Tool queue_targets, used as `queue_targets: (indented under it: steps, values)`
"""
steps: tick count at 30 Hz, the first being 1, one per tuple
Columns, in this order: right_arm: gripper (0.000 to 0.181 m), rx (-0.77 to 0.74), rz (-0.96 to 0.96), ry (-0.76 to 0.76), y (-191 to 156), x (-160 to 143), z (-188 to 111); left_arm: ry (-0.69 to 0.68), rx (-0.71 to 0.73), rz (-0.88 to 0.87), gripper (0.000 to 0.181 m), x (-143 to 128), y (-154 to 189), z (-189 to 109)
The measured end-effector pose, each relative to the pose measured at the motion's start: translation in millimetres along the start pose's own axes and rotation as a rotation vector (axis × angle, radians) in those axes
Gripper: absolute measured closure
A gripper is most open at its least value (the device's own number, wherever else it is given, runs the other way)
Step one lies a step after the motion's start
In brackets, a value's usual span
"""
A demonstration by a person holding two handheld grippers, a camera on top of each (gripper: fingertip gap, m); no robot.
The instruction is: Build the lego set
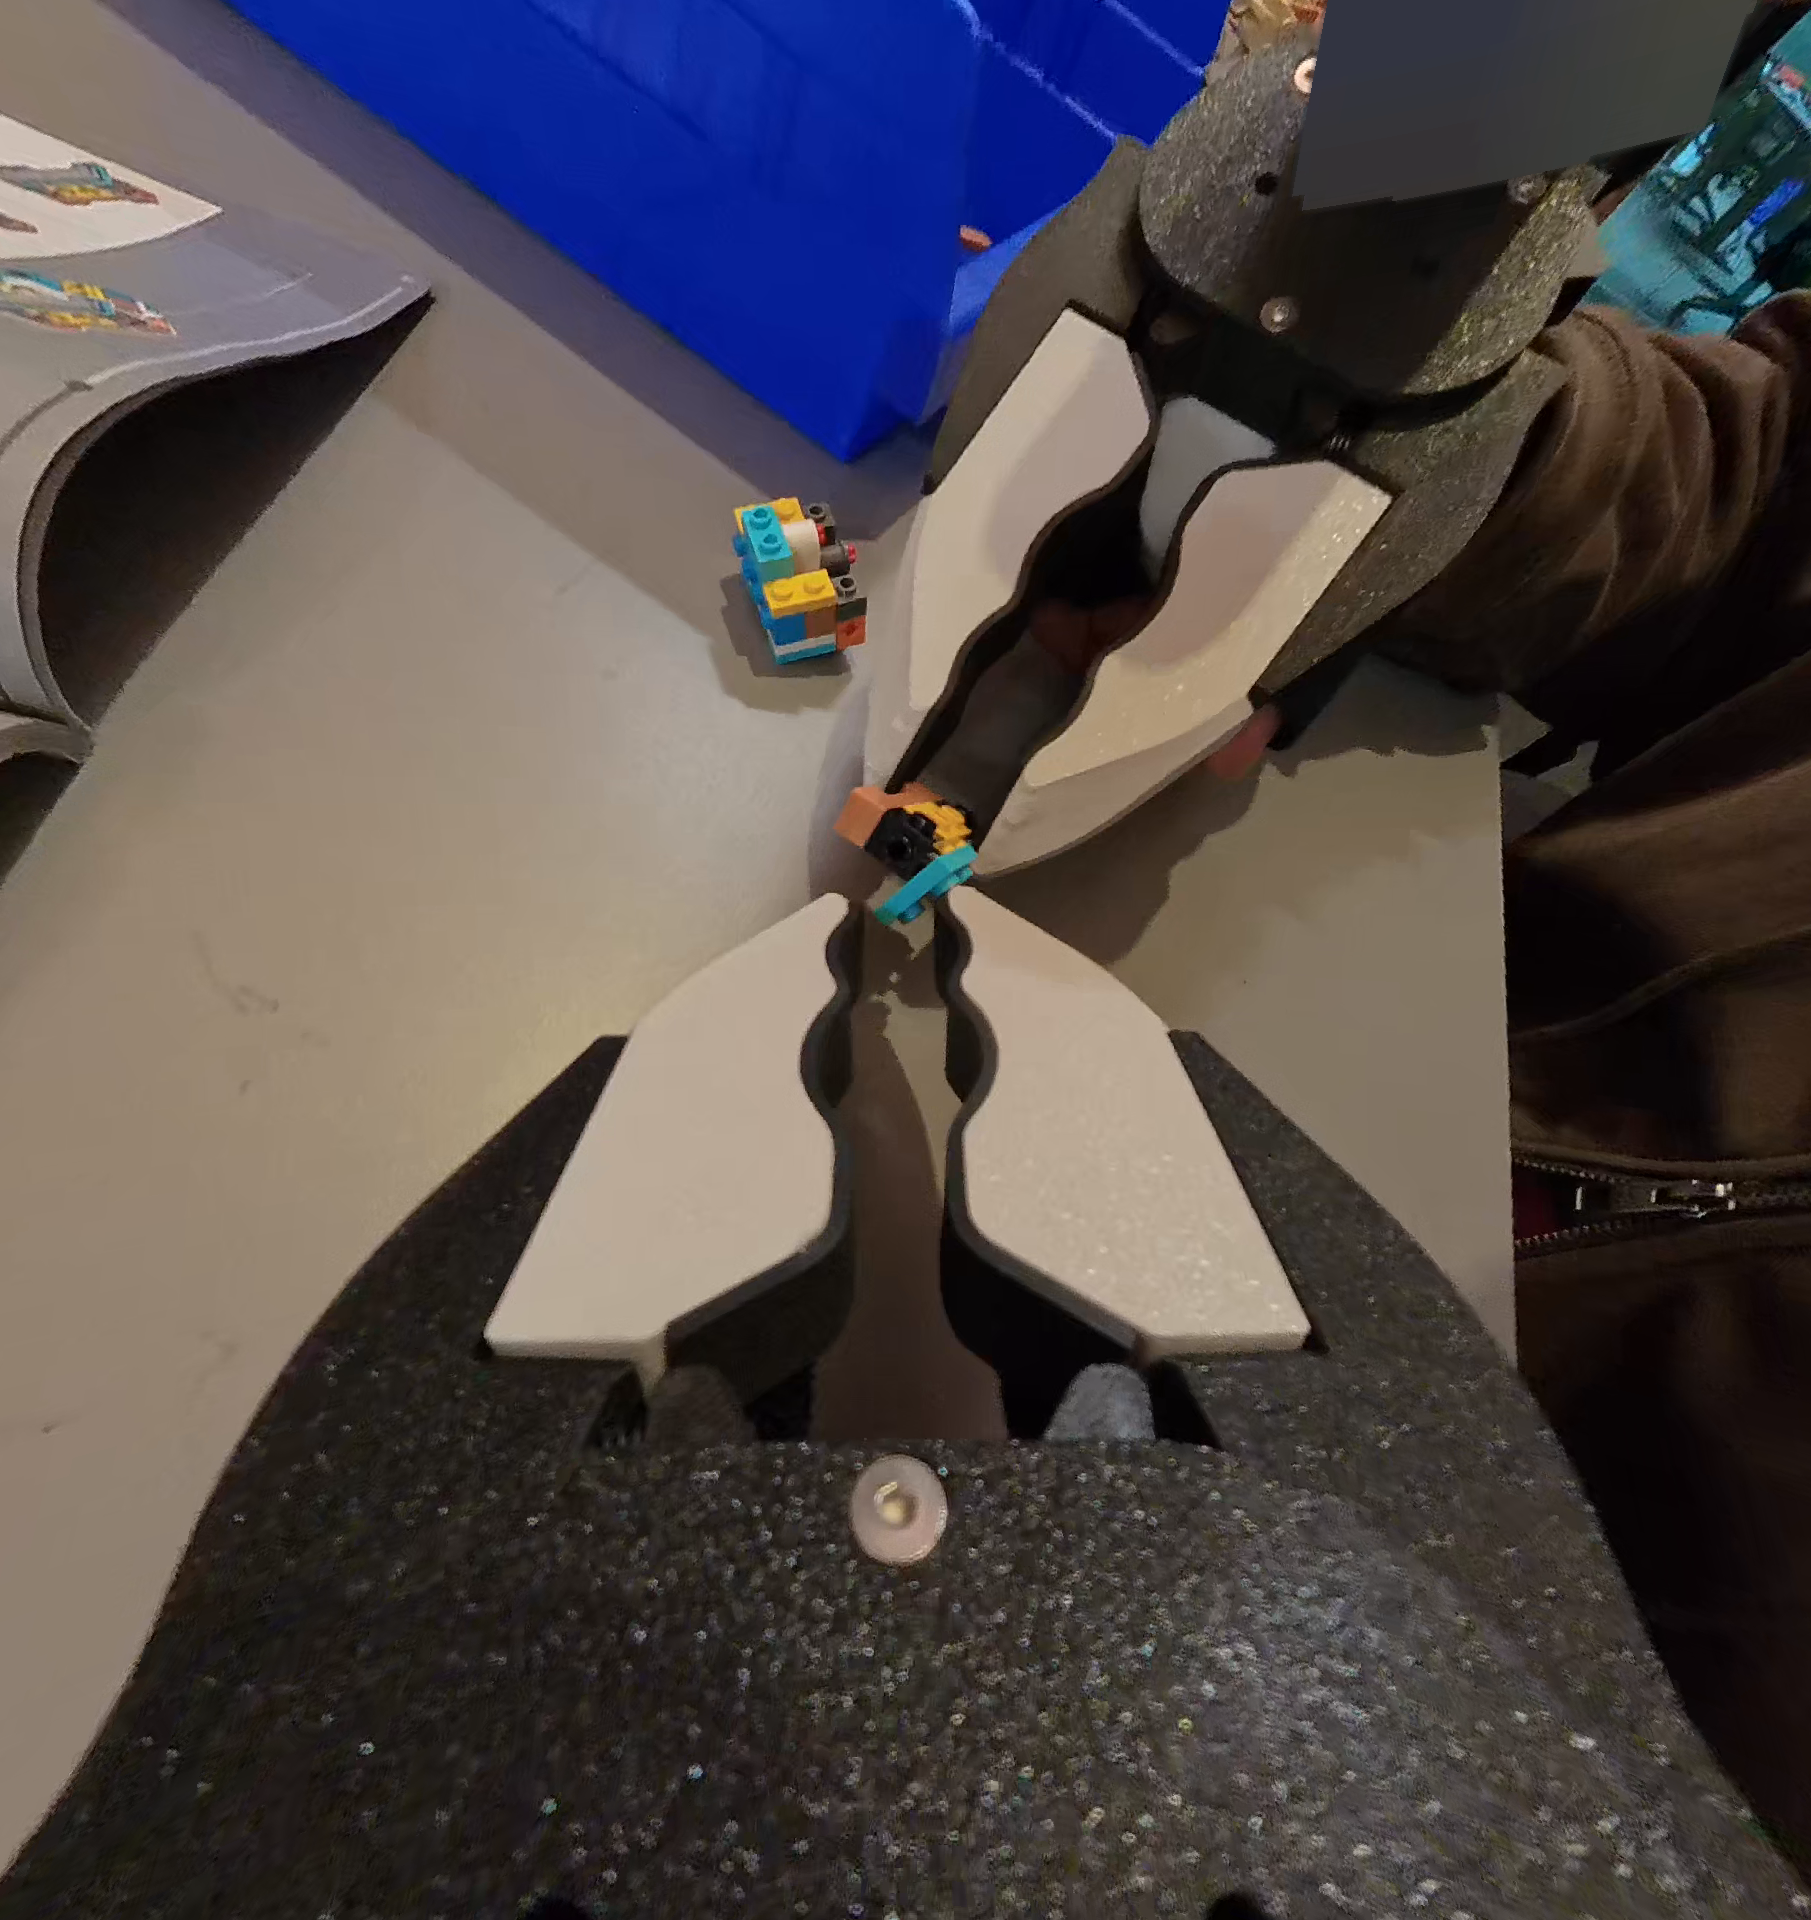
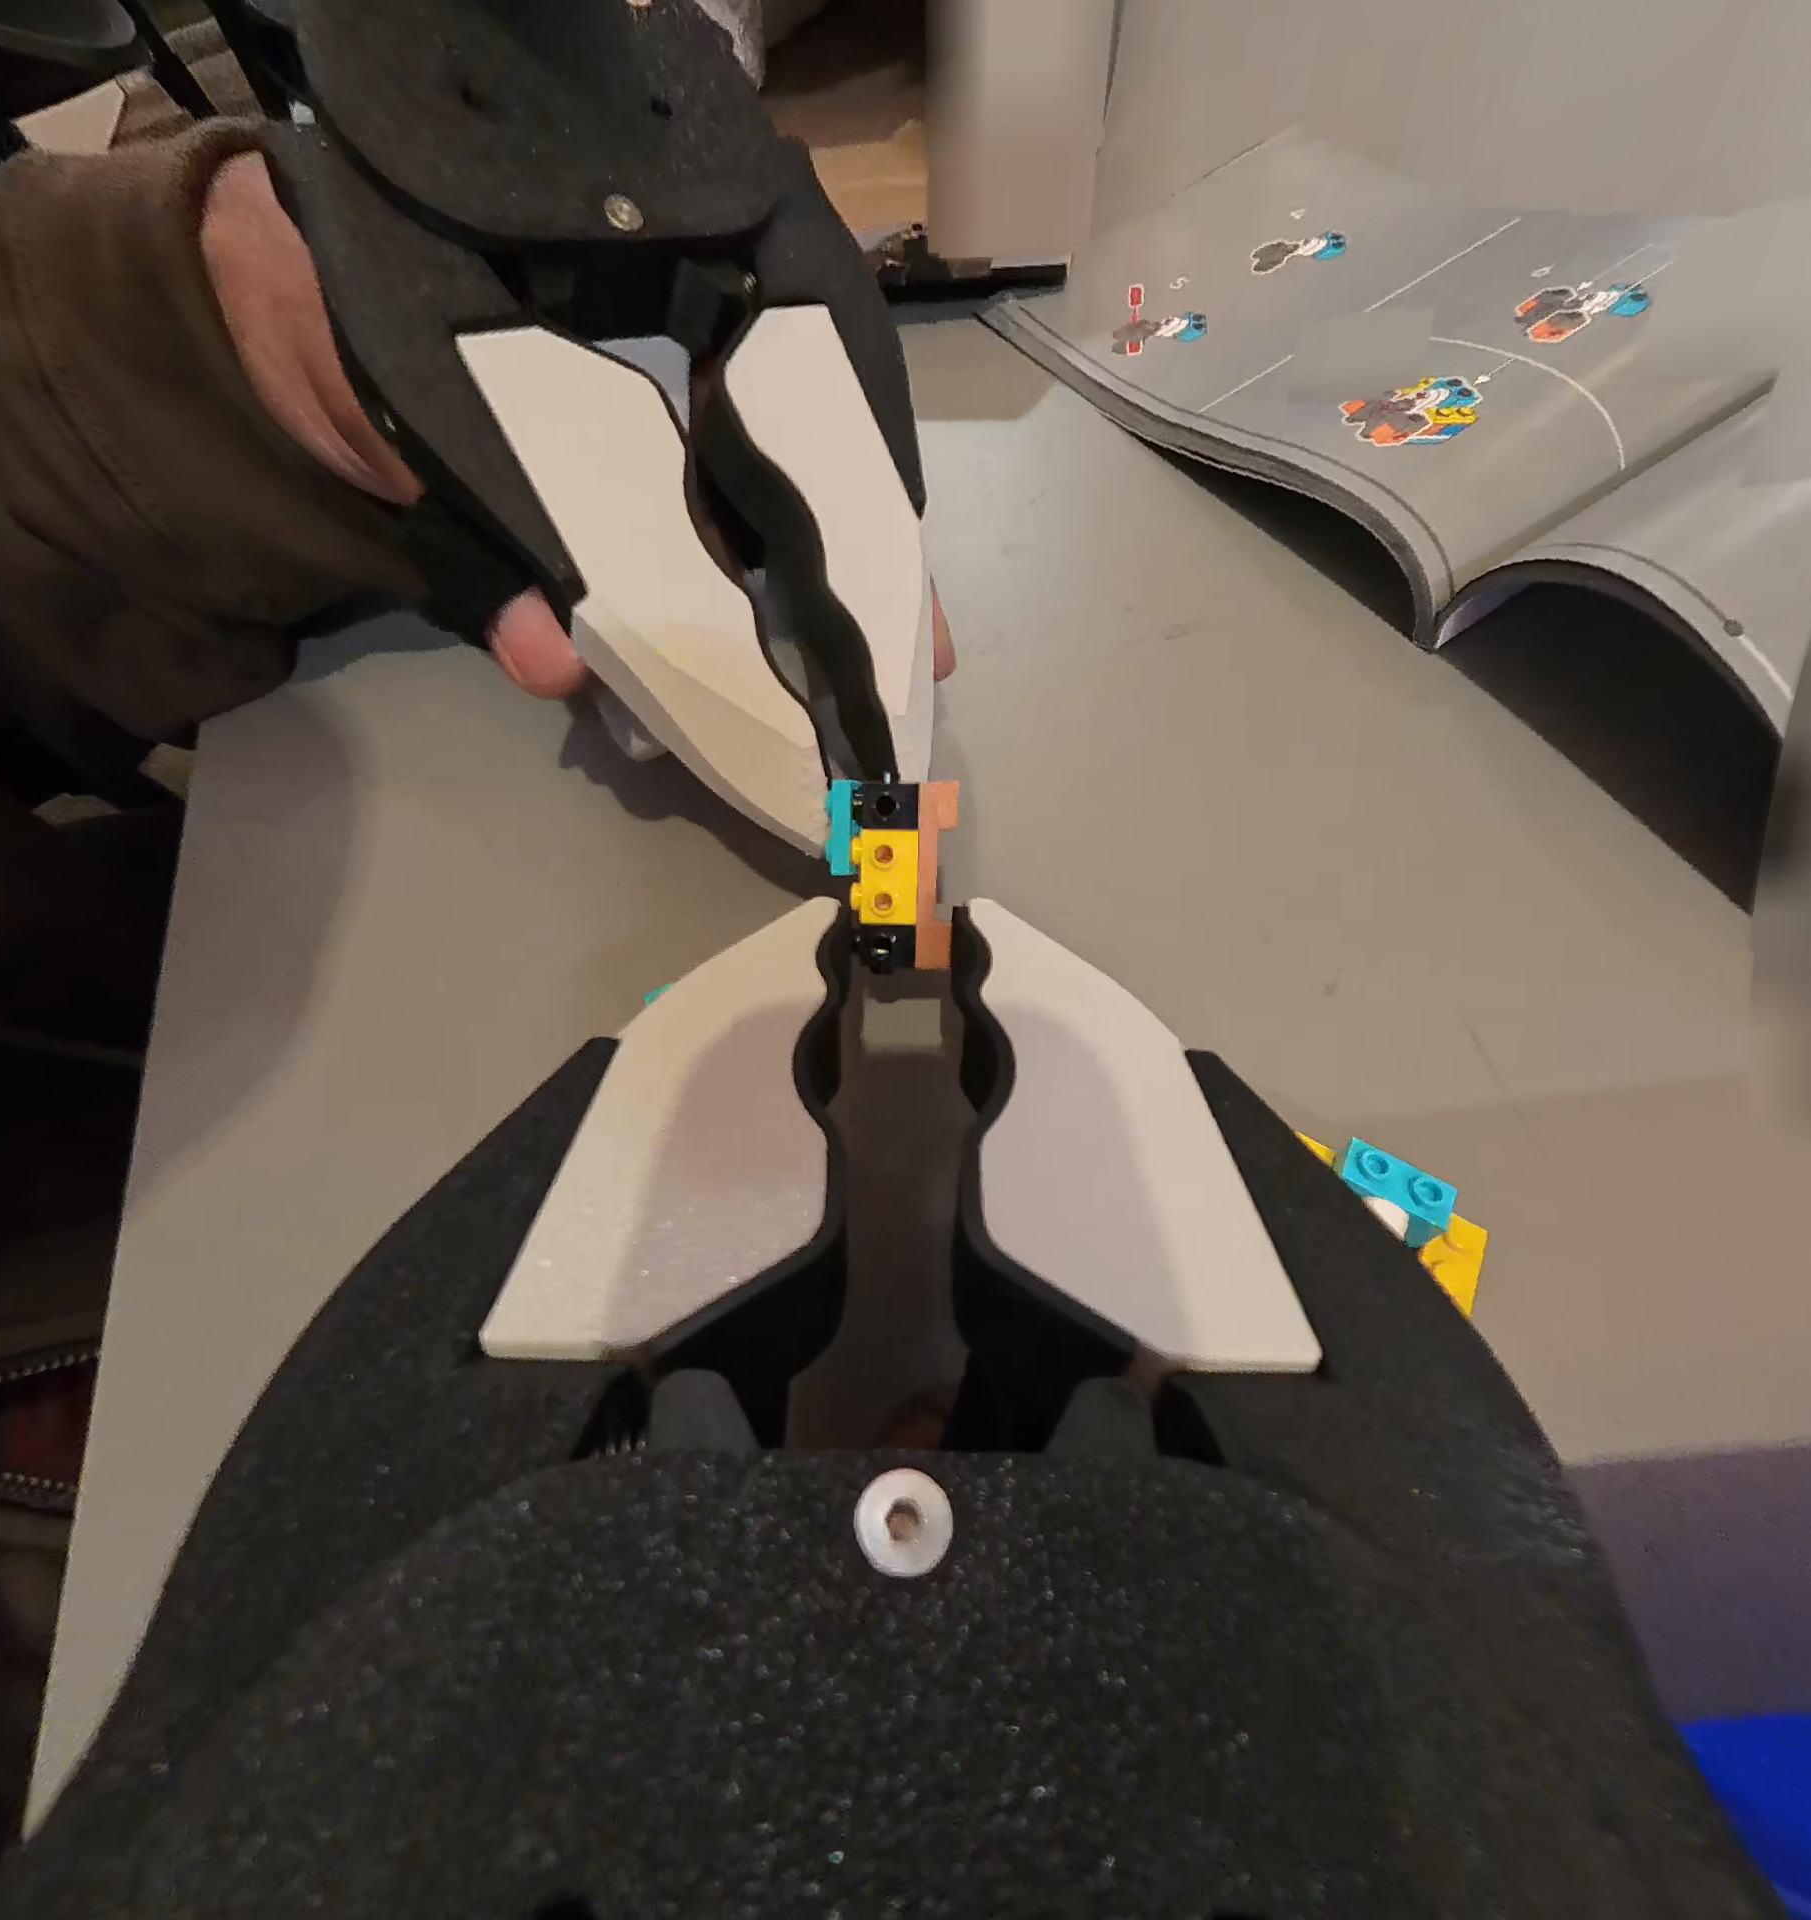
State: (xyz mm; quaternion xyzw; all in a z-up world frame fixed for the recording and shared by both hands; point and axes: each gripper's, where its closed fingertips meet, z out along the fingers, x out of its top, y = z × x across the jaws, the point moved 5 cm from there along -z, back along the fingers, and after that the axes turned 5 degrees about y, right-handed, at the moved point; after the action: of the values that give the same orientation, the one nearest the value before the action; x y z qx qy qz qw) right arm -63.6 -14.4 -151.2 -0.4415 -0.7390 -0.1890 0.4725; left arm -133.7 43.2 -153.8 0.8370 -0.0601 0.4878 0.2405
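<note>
A small lego assembly (image 2: 890, 873) of yellow, black, brown and teal pieces is held in the air between both grippers. My right gripper (image 2: 903, 920) is shut on its lower black and brown end. My left gripper (image 1: 893, 914) meets it from the opposite side, and its fingertips (image 2: 836, 821) close around the teal and black end (image 1: 927, 883). In the left wrist view the assembly (image 1: 906, 831) sits at the tip of the right gripper (image 1: 942, 821). A larger lego build (image 1: 797, 582) in teal, yellow, white and orange stands on the grey table, also seen in the right wrist view (image 2: 1410, 1216).
An open instruction booklet (image 2: 1452, 436) lies at the far side of the table, also at the left wrist view's left edge (image 1: 101, 312). A blue bin (image 1: 724, 156) stands behind the larger build. A person's brown sleeves (image 1: 1659, 540) hold the grippers. Left and right tips are no more than a few centimetres apart.
</note>
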Motion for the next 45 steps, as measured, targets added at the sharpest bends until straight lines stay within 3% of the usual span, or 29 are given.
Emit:
queue_targets:
  steps: [19,45]
  values:
    - [0.16,0.03,-0.202,-0.036,-10,-8,6,-0.066,0.033,0.115,0.172,-5,4,5]
    - [0.148,0.059,-0.148,-0.165,-8,-17,14,-0.168,0.077,0.192,0.173,-15,2,8]
